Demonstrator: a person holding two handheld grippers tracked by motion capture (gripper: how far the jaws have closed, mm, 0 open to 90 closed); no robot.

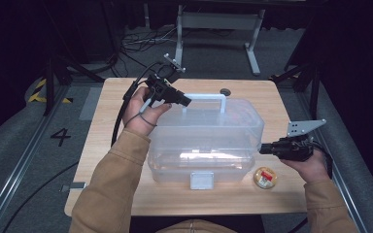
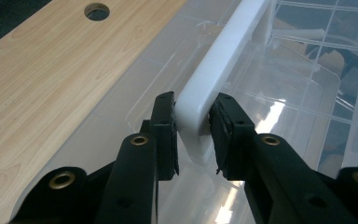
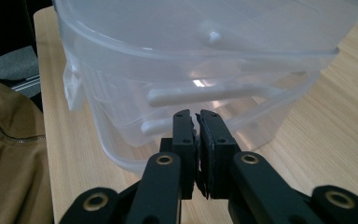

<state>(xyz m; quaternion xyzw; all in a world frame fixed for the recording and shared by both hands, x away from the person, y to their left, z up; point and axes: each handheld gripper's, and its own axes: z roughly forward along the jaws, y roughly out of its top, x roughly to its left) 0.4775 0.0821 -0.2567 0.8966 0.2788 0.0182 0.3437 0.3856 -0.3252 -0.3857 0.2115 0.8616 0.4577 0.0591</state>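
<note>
Nearest you, just inboard of your right hand, a small round lidded container (image 1: 265, 177) with a red-and-yellow label sits on the wooden table (image 1: 126, 194), untouched by either tool.

Your right gripper (image 1: 263, 150) lies level at the right end wall of the clear plastic storage box (image 1: 205, 141). In the right gripper view its two pads (image 3: 210, 135) are pressed together with nothing between them, the closed tips aimed at the ribbed end wall. Held like that it looks meant to brace the box so it does not slide while the other hand works. Whether the tips actually touch the wall is hard to tell from here; they may stand just off it.

A white latch (image 1: 201, 180) hangs shut on the box's front wall, so the lid is still fastened down.

Farther off, past the lid, your left gripper (image 1: 186, 102) comes in from the left and sits astride the white carry handle (image 2: 223, 60) at its near corner, where the bar bends down to the lid. The jaws are half spread with the handle between them; the right pad touches the plastic, the left pad (image 2: 168, 135) shows a thin gap, so this reads as a loose straddle, not a firm pinch. Gripping at the corner gives you leverage to swing or lift the handle.

Beyond the gripper, a round cable hole (image 2: 97, 11) marks the table's far edge.
</note>
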